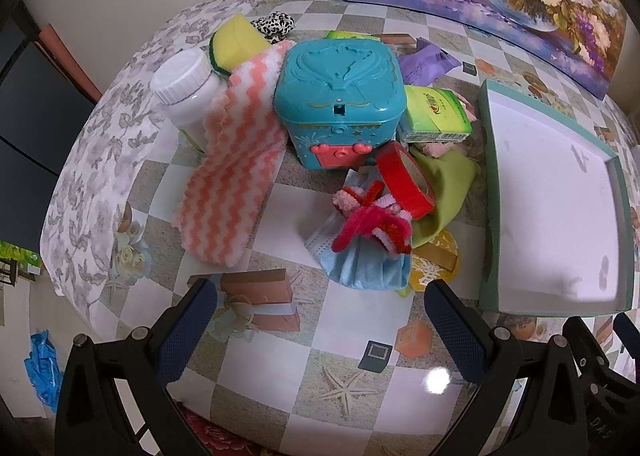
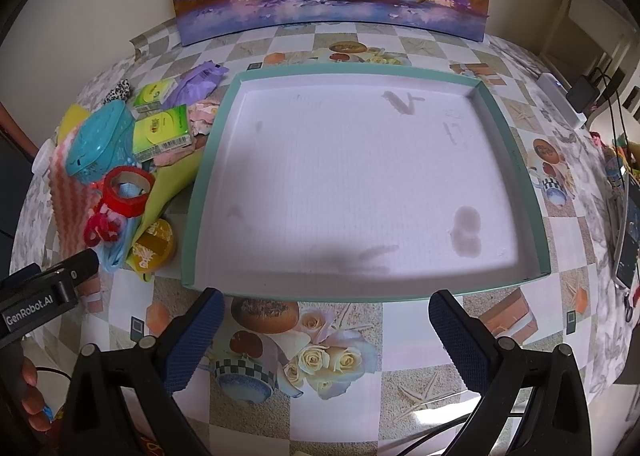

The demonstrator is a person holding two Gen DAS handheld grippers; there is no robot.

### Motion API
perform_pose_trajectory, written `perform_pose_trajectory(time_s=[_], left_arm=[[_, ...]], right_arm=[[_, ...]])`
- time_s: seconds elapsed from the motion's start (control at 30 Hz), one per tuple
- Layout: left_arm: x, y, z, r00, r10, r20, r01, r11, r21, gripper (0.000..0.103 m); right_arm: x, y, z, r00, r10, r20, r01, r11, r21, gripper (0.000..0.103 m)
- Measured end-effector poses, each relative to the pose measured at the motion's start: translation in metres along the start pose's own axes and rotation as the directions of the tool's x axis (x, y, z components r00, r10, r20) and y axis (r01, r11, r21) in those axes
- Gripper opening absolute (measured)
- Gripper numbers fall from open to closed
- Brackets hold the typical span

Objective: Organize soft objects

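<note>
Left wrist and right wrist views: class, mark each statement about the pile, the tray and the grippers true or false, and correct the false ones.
1. The tray holds several cloths. False: its white floor is bare apart from stains.
2. The red tape roll leans against the teal box. True.
3. The left gripper is shut on the blue face mask. False: its jaws are spread and hold nothing; the mask lies on the table.
4. The pink zigzag cloth lies to the left of the teal box. True.
5. The right gripper is open, near the tray's front edge. True.
</note>
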State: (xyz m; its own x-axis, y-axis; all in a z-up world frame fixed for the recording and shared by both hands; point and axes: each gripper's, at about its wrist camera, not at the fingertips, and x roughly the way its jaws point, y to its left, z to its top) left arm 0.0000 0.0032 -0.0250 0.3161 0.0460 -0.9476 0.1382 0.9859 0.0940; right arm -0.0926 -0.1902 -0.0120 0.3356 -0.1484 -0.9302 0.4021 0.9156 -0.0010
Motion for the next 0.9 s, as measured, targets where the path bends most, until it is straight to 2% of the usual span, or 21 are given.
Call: perform_pose_trajectory(time_s=[0.13, 0.33, 0.47, 0.6, 0.77, 0.9], left_arm=[[0.0, 0.005, 0.004, 1.0, -0.016, 0.01, 0.016, 1.0, -0.026, 0.103], [0.004, 0.025, 0.011, 0.997, -0.081, 0.002, 0.081, 0.987, -0.136, 0.103], [0.005, 0.04, 0.017, 0.996, -0.084, 0.035, 0.089, 0.976, -0.198, 0.103], [0.006, 0.047, 0.022, 0.99, -0.125, 0.064, 0.137, 0.958, -0.252, 0.103], [0.014, 0.035, 0.035, 0.996, -0.094, -0.001, 0.091, 0.968, -0.234, 0.103], [0.017, 0.028, 0.041, 0.996, -0.09, -0.026, 0.081, 0.969, -0.232, 0.103]], right_arm=[[0.0, 0.003, 0.002, 1.0, 0.013, 0.005, -0.013, 1.0, -0.011, 0.103], [0.002, 0.018, 0.005, 0.997, 0.078, 0.022, -0.077, 0.996, -0.034, 0.103], [0.008, 0.035, 0.008, 0.99, 0.142, 0.006, -0.142, 0.987, -0.077, 0.103], [0.011, 0.055, 0.012, 0.987, 0.158, 0.011, -0.156, 0.98, -0.124, 0.103], [0.016, 0.061, 0.023, 0.983, 0.18, 0.015, -0.177, 0.977, -0.121, 0.103], [0.023, 0.059, 0.035, 0.985, 0.174, -0.003, -0.174, 0.98, -0.095, 0.103]])
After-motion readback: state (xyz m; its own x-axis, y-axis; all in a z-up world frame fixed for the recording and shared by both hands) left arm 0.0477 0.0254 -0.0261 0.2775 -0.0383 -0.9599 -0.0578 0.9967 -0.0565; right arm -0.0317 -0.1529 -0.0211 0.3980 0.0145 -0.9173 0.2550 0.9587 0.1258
